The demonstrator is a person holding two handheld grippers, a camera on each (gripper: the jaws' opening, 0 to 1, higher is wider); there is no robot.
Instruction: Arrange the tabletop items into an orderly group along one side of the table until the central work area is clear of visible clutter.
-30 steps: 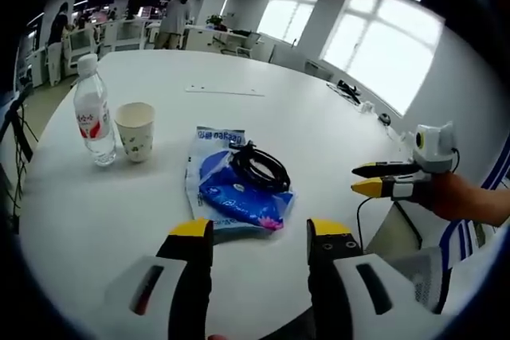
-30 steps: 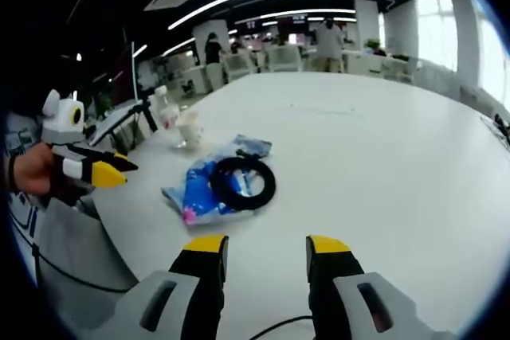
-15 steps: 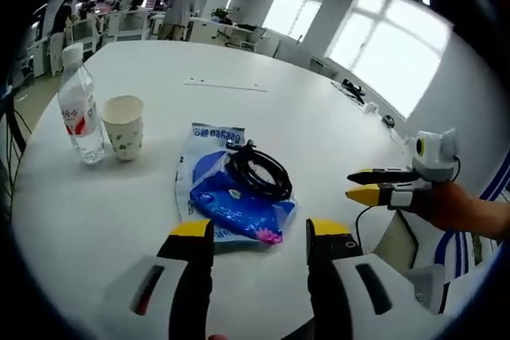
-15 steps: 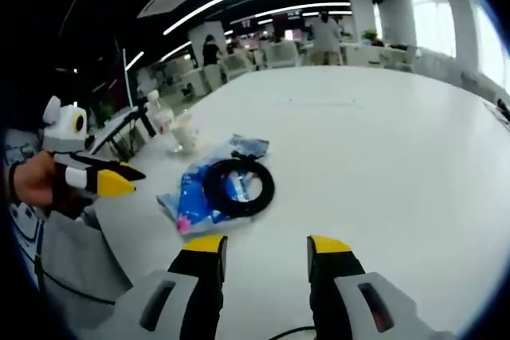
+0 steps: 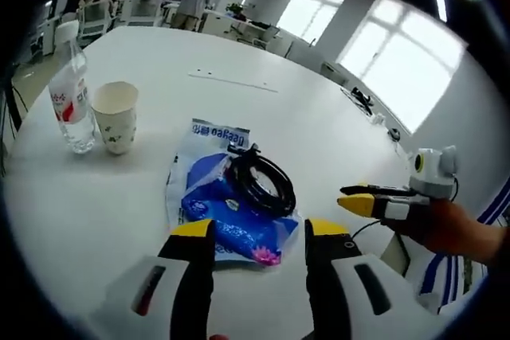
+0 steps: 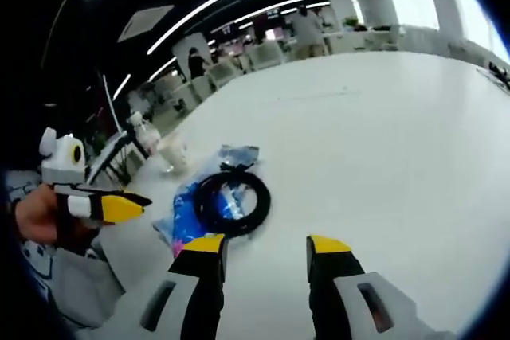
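**Both grippers empty above the near edge of the table**

Left gripper view: left gripper [image 5: 258, 238] nearest, jaws spread apart, nothing between them, tips just short of the blue wet-wipes pack [image 5: 225, 201]. The pack lies flat on the white table [image 5: 335, 129]. A black coiled cable [image 5: 261, 181] rests on top of the pack, toward its right half. To the right, the right gripper [image 5: 362, 199] enters, held by a hand [image 5: 446, 227]; its yellow tips lie close together, and whether they are fully closed I cannot tell from this view. Further off to the left, a paper cup [image 5: 113, 115] stands upright, just beside a clear water bottle [image 5: 68, 93] with a red label, also upright. Beyond them, bare tabletop, then desks and windows.

Right gripper view: jaws released, wide gap, empty. Pack and cable sit just ahead and left of the tips. The left gripper shows at far left over the table edge. Cup and bottle sit small beyond the pack.
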